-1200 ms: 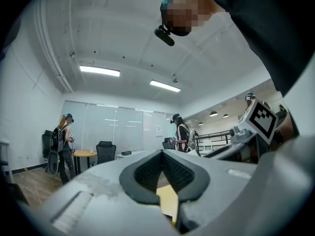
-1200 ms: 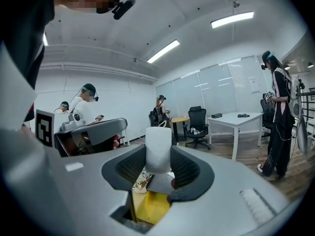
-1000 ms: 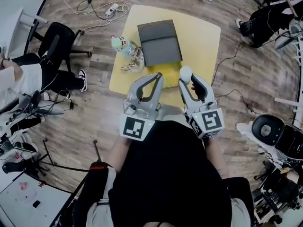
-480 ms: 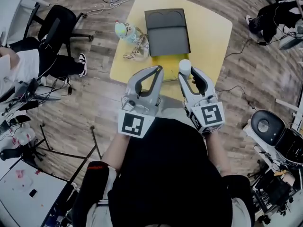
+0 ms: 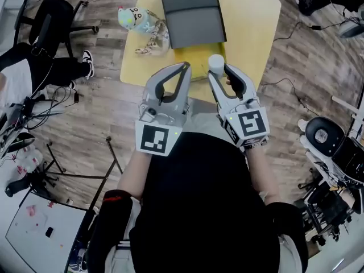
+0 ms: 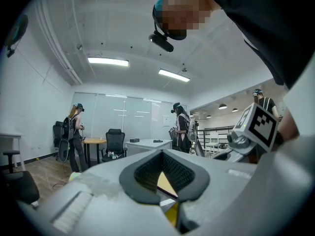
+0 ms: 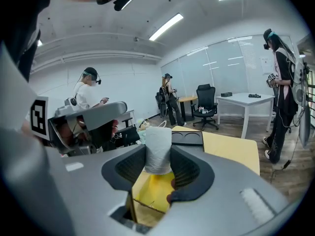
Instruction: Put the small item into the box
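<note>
The right gripper (image 5: 217,68) has the small white cylinder (image 5: 216,62) clamped. In the right gripper view its dark pads press on both sides of the cylinder, which stands upright and pokes above the jaw tips. The yellow box (image 5: 196,70) is the marker here, and in the head view the cylinder sits over the box's near edge, held in the jaws and not inside. Below the grip, the right gripper view looks straight into the box's yellow interior (image 7: 150,188).

The left gripper (image 5: 185,67) is just left of the box's near corner. Its jaws are closed tip to tip with nothing between them, and only a sliver of yellow shows through the gap behind the pads. The two grippers sit side by side, close but apart.

Touching the box's far side lies a dark grey panel (image 5: 190,16) with two round recesses. Left of that stands a small pale-blue toy (image 5: 132,17), all on the yellow table (image 5: 256,21).
</note>
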`<state>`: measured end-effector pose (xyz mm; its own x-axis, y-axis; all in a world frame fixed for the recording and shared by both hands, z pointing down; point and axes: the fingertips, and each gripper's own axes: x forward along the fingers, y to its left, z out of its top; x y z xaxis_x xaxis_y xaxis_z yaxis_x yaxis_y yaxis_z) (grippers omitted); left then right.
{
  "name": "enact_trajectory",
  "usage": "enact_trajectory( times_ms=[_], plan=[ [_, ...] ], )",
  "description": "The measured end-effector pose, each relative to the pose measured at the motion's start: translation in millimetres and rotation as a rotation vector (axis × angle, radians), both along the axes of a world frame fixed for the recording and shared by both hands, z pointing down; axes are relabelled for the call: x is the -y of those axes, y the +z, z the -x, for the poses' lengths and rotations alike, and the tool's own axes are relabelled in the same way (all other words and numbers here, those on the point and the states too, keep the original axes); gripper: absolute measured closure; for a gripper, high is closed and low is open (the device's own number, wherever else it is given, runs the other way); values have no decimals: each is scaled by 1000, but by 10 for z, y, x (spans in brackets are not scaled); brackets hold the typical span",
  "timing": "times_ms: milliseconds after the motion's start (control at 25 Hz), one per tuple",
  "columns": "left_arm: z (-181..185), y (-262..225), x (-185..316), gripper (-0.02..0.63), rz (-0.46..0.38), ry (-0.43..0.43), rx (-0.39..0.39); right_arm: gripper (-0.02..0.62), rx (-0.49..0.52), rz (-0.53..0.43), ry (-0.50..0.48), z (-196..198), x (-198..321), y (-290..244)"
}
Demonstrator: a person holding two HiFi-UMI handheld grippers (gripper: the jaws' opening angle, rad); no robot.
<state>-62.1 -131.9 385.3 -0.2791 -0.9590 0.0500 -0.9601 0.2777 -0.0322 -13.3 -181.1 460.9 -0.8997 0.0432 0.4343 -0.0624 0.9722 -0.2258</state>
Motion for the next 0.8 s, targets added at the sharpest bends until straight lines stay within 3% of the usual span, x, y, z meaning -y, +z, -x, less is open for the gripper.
enact_trajectory(
  times_ms=[400, 800],
  plan=[
    [-121, 250, 116, 604, 34, 52, -61, 433, -86, 33, -4, 49, -31, 424],
    [14, 468, 139, 604, 78, 58, -99, 433, -157, 97, -20, 215, -123, 847]
  ],
)
